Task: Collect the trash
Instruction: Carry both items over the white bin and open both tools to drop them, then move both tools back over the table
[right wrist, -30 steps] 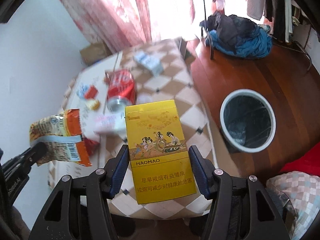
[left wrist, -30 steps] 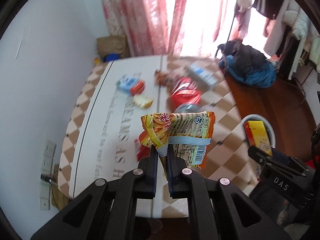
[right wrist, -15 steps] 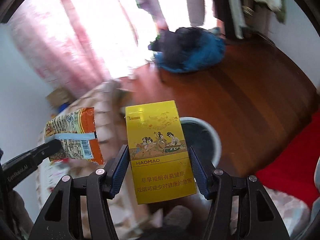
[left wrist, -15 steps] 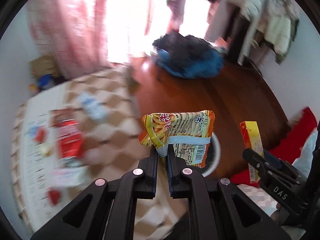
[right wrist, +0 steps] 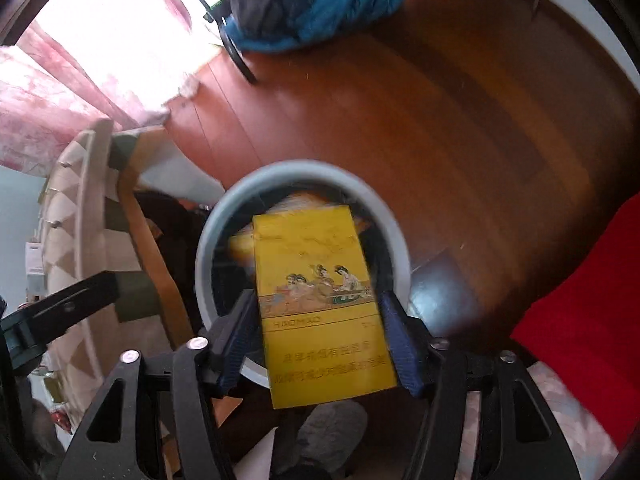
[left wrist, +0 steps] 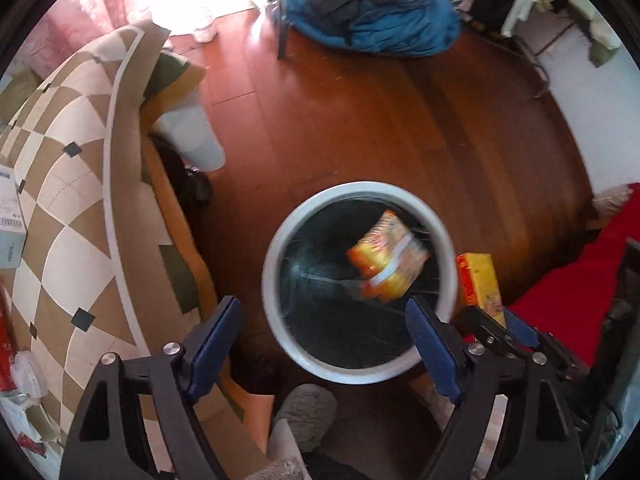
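A round white-rimmed trash bin (left wrist: 276, 240) with a dark liner stands on the wooden floor right below both grippers. In the left wrist view my left gripper (left wrist: 324, 320) is open above it, and the orange-yellow snack bag (left wrist: 386, 256) drops blurred inside the rim. My right gripper (right wrist: 320, 320) is shut on a yellow cigarette box (right wrist: 320, 300), held over the bin (right wrist: 208, 240). An orange blur of the snack bag (right wrist: 298, 200) shows behind the box. The box (left wrist: 478, 280) also appears at the bin's right edge in the left wrist view.
The table with a checkered cloth (left wrist: 60, 184) lies to the left, a white carton (left wrist: 8, 208) at its edge. A pile of blue and dark jackets (left wrist: 372, 20) lies at the back. Red fabric (left wrist: 580, 280) is at the right. A grey slipper (left wrist: 308, 412) sits below the bin.
Both grippers swung from the table to over the bin. My left gripper opened and let go of the snack bag, which now falls into the bin. The right still grips the box.
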{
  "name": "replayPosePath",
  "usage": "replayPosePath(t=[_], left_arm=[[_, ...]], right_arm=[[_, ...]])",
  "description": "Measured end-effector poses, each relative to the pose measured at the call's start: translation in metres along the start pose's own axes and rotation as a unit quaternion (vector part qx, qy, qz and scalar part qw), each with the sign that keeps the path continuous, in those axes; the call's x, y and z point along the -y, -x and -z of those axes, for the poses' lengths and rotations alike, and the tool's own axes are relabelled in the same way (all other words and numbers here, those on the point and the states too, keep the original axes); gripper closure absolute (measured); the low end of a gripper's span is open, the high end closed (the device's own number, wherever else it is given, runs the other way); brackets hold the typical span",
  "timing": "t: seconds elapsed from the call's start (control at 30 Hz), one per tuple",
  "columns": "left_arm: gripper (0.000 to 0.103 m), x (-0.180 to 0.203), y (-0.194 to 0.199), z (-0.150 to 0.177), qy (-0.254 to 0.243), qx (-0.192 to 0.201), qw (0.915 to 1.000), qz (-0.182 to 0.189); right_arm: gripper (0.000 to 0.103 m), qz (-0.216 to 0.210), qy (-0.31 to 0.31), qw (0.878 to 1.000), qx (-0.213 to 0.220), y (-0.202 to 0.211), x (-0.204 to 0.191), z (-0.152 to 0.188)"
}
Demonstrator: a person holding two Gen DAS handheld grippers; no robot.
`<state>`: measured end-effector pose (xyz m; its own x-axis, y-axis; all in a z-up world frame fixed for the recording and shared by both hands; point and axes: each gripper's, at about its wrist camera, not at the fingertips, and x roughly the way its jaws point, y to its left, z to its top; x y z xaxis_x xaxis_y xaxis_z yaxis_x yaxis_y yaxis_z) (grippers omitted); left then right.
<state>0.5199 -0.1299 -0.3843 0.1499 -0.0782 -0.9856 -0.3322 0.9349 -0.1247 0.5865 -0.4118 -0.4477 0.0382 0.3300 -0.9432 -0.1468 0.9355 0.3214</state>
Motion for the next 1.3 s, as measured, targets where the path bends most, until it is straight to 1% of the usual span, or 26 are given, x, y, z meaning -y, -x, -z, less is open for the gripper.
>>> replayPosePath(t=[0.07, 0.1, 0.17, 0.23, 0.27, 0.33, 0.43, 0.5, 0.7, 0.9, 1.1, 1.17, 1.23, 1.3], left_arm=[[0.013, -0.001, -0.002, 0.001, 0.002, 0.004, 0.9999, -0.016], [0.006, -0.002, 0.0, 0.003, -0.001, 0.008, 0.9995, -0.029], [0.006, -0.004, 0.003, 0.009, -0.005, 0.025, 0.9984, -0.051], [0.006, -0.006, 0.007, 0.016, -0.008, 0.042, 0.9965, -0.072], [0.006, -0.007, 0.008, 0.021, -0.006, 0.046, 0.9956, -0.082], [0.006, -0.009, 0.01, 0.028, -0.005, 0.048, 0.9949, -0.088], [0.007, -0.009, 0.011, 0.04, -0.005, 0.042, 0.9948, -0.093], [0.007, -0.007, 0.013, 0.046, -0.008, 0.039, 0.9947, -0.094], [0.007, 0.002, 0.021, 0.053, -0.016, 0.039, 0.9946, -0.095], [0.007, 0.005, 0.046, 0.063, -0.016, 0.047, 0.9954, -0.082], [0.007, 0.005, 0.086, 0.076, -0.017, 0.07, 0.9951, -0.068], [0.007, 0.005, 0.105, 0.081, -0.018, 0.082, 0.9947, -0.06], [0.007, 0.004, 0.127, 0.088, -0.015, 0.096, 0.9936, -0.057], [0.007, 0.0, 0.152, 0.095, -0.011, 0.11, 0.9921, -0.059]], right_arm=[[0.009, -0.004, -0.002, 1.0, -0.009, -0.01, 0.002, 0.002], [0.005, -0.004, 0.0, 1.0, -0.013, -0.012, 0.001, 0.004], [0.0, -0.009, 0.001, 1.0, -0.025, -0.017, 0.002, 0.01], [0.0, -0.005, 0.001, 0.999, -0.032, -0.018, 0.004, 0.015], [0.0, 0.008, 0.005, 0.999, -0.032, -0.016, 0.005, 0.018], [0.0, 0.038, 0.018, 0.999, -0.032, -0.013, 0.005, 0.024], [0.0, 0.079, 0.035, 0.996, -0.033, -0.006, 0.005, 0.032], [0.0, 0.092, 0.042, 0.994, -0.031, 0.0, 0.004, 0.035], [0.0, 0.101, 0.052, 0.993, -0.017, 0.025, -0.003, 0.039], [0.0, 0.105, 0.058, 0.993, 0.004, 0.061, -0.013, 0.044], [0.0, 0.111, 0.064, 0.991, 0.036, 0.111, -0.027, 0.054], [0.0, 0.108, 0.063, 0.991, 0.054, 0.135, -0.034, 0.06], [0.0, 0.099, 0.059, 0.991, 0.069, 0.155, -0.039, 0.064], [0.0, 0.082, 0.055, 0.991, 0.089, 0.183, -0.049, 0.071]])
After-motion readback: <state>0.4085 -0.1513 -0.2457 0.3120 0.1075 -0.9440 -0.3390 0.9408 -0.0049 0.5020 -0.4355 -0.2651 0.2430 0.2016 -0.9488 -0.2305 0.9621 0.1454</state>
